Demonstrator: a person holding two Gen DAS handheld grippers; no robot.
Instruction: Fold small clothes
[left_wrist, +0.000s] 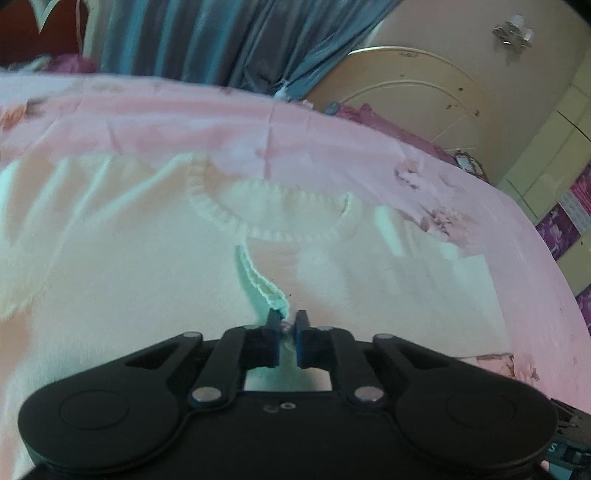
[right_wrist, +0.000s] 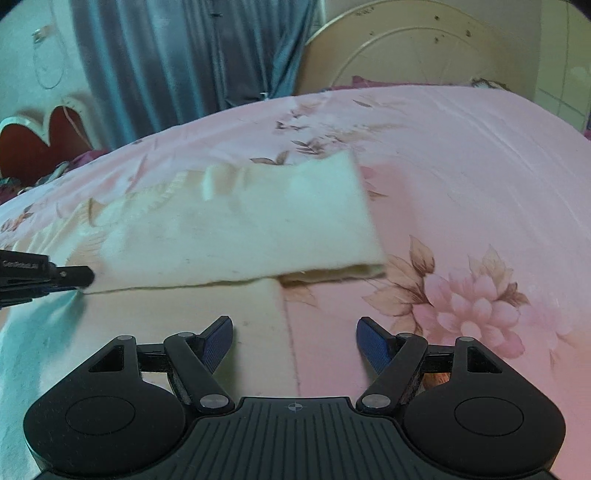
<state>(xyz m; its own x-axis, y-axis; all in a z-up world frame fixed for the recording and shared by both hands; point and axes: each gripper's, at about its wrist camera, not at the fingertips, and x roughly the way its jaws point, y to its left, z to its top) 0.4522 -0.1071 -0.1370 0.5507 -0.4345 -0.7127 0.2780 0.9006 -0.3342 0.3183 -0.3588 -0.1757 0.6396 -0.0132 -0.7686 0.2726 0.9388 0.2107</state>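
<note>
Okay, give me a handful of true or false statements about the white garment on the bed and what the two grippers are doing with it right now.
1. The left gripper is shut on an edge of the white garment. True.
2. The right gripper clamps the garment. False: it is open, with nothing between its pads.
3. The garment lies on a pink floral bedsheet. True.
4. The garment has a ribbed neckline. True.
5. The curtain behind the bed is bright red. False: it is grey-blue.

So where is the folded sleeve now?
In the right wrist view the sleeve lies folded across the sweater, left of centre, on the pink sheet, beyond the open right claw.
</note>
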